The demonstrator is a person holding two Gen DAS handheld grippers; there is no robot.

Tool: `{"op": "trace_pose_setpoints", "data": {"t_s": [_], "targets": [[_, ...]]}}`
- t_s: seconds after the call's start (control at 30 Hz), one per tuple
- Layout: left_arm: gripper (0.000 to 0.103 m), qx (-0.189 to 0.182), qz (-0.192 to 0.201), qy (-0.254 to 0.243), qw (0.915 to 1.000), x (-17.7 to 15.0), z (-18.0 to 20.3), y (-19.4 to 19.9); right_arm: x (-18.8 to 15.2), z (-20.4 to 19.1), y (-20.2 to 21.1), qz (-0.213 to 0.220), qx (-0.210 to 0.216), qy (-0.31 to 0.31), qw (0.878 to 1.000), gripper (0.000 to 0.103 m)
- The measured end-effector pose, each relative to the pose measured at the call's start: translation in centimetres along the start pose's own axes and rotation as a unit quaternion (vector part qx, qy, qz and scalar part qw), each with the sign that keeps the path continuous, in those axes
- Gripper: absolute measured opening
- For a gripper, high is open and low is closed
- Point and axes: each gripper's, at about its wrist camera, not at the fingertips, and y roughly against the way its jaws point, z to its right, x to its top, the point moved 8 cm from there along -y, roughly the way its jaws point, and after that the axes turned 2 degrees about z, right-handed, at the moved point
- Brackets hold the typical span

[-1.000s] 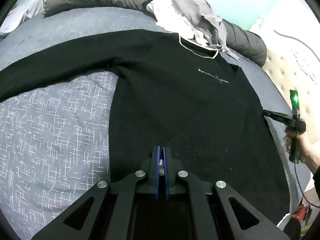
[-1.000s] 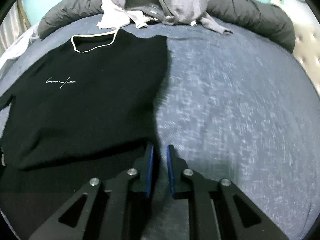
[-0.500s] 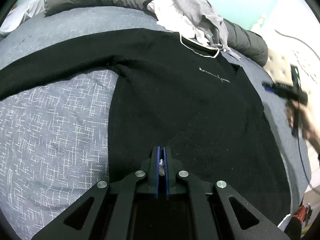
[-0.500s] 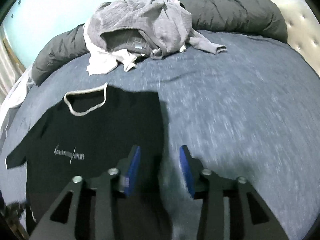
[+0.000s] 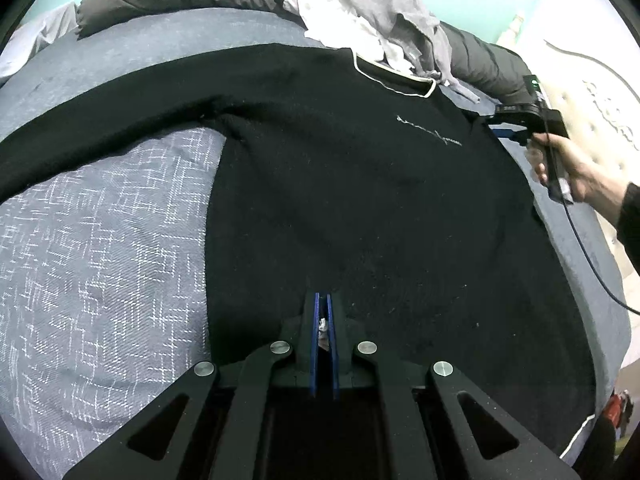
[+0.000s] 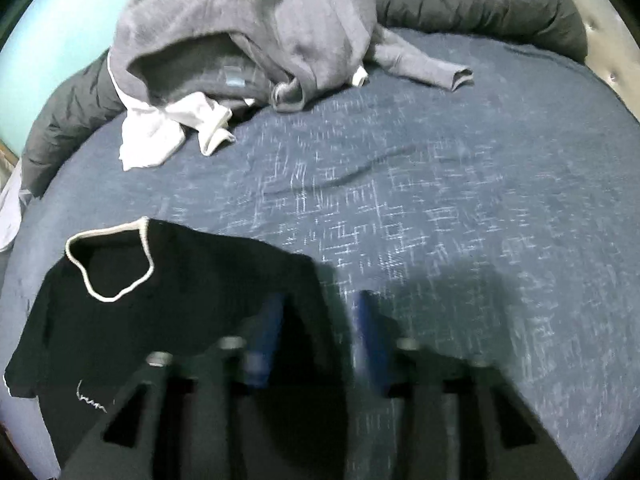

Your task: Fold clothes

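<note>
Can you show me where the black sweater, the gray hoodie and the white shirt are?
black sweater (image 5: 360, 200): left wrist view, middle of its chest.
gray hoodie (image 6: 256, 12): right wrist view, top of the crumpled pile.
white shirt (image 6: 156, 136): right wrist view, the part sticking out under the hoodie.

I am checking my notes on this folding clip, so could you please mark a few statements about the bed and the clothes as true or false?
1. The black sweater has a light-trimmed neckline. True.
2. The pile of grey clothes lies on top of the sweater's chest. False: it sits beyond the neckline, at the far side of the bed.
3. The left gripper has its jaws wide apart. False: they are shut.
4. One long sleeve lies stretched out sideways. True.
</note>
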Motion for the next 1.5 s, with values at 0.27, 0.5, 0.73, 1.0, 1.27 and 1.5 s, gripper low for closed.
{"op": "trace_pose_setpoints", "data": {"t_s": [0.27, 0.5, 0.73, 1.0, 1.27, 1.5], "targets": [[0.005, 0.002, -0.003, -0.004, 1.0000, -0.3, -0.1, -0.3, 1.1, 1.7, 0.0, 0.039, -0.058, -0.012, 0.997, 0.000], [0.005, 0.004, -0.003, -0.005, 1.0000, -0.4, -0.1, -0.3, -0.4, 2.7, 5.4, 0.074, -0.024, -0.024, 0.997, 0.001], [0.023, 0.005, 0.007, 0.015, 0.9999, -0.2, -0.5, 0.9, -8.2, -1.2, 12.4, 0.084, 0.040, 0.002, 0.996, 0.009], [0.041, 0.019, 0.035, 0.035, 0.9986, -0.1, -1.9, 4.1, -18.9, -7.4, 16.5, 0.071, 0.099, 0.016, 0.992, 0.014], [0.045, 0.032, 0.053, 0.079, 0.9949, -1.6, -5.6, 7.1, -24.8, -13.1, 18.0, 0.060, 0.177, -0.006, 0.982, 0.014], [0.052, 0.055, 0.057, 0.175, 0.9813, -3.1, -13.1, 9.9, -26.9, -14.9, 17.8, 0.049, 0.207, 0.000, 0.977, 0.028]]}}
